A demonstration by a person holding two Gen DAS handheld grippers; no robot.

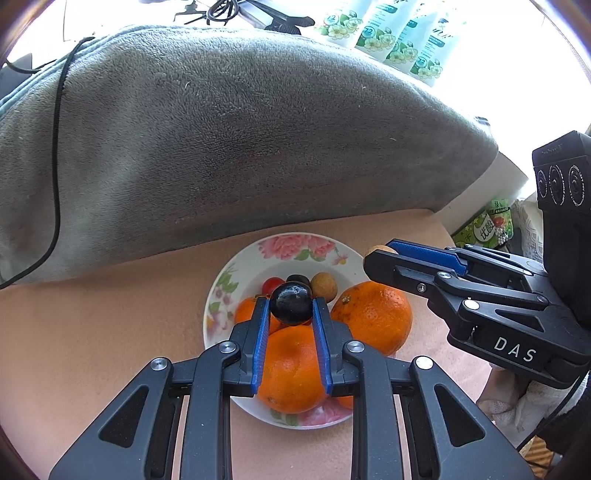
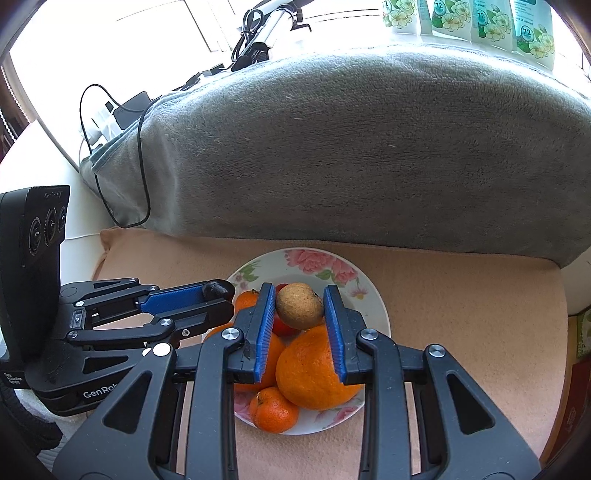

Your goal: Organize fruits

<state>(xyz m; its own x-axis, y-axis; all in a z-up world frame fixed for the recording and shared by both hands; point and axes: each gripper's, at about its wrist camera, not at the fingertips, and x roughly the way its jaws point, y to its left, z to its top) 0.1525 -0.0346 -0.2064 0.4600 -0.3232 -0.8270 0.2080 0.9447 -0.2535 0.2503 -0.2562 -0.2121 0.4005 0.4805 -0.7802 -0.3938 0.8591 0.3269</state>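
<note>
Grey blanket [image 1: 240, 140]: a large plush mound behind the plate, filling the upper half of both views; a black cable [image 1: 57, 147] runs down its left side.
Surface: a peach-coloured cloth [image 1: 110, 314] carries the plate; what lies under the cloth cannot be told.
Plate [image 1: 266, 254]: white with pink flowers, set near the foot of the blanket, with both pairs of tongs over it.
Left tongs [image 1: 291, 306]: narrow, blue pads pinching a dark round fruit [image 1: 290, 302] at the tips, held above the oranges.
Right tongs [image 2: 300, 306]: narrow, pads closed on a tan round fruit [image 2: 299, 305], held above the plate's middle.
Oranges: a large orange [image 1: 373, 314] at the plate's right side, another large one [image 1: 290, 369] at the near side under the left tongs.
Small fruits in the plate: a red one [image 1: 271, 284], a dark one [image 1: 297, 279] and a tan one [image 1: 324, 286] at the far side behind the oranges.
In the way: the oranges fill most of the plate below both held fruits.
Left wrist view only: a green packet [image 1: 484, 225] at the right edge, beyond the cloth.
Right wrist view only: a small mandarin [image 2: 273, 410] at the plate's near rim, and a power strip [image 2: 107, 122] left of the blanket.
Both views: flowered packets [image 1: 391, 33] stand behind the blanket.
</note>
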